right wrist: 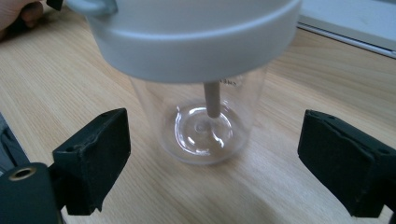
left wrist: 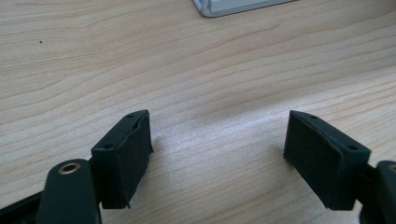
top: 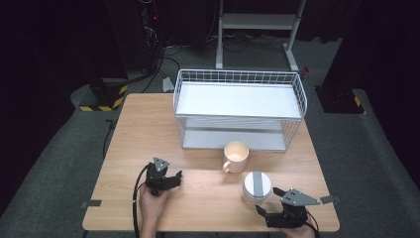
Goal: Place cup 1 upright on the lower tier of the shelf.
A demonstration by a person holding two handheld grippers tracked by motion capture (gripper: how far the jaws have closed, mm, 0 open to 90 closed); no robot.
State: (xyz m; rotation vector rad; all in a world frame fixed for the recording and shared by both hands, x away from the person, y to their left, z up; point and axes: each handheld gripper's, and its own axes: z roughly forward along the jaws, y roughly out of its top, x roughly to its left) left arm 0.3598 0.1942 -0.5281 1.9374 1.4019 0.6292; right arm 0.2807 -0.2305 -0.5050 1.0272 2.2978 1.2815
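**Clear plastic tumbler waits between my right jaws**

Clear plastic tumbler with a grey lid (right wrist: 201, 88) stands upright on the light wooden table (top: 208, 198), near its front edge, just before my right gripper (right wrist: 212, 154), whose jaws are spread wide on either side of it without touching. It looks empty, so light, smooth and a bit slippery; I would grip the straight wall below the lid. Behind it stands a cream mug (top: 235, 156), then a white wire rack (top: 237, 106). My left gripper (left wrist: 217, 140) is spread apart too, empty.

The wooden surface (top: 148, 129) carries a wire rack (top: 237, 109) well beyond the tongs, a cream mug (top: 236, 156), and a clear lidded cup (top: 256, 185), seemingly empty, just ahead of the right tongs (top: 270, 203).
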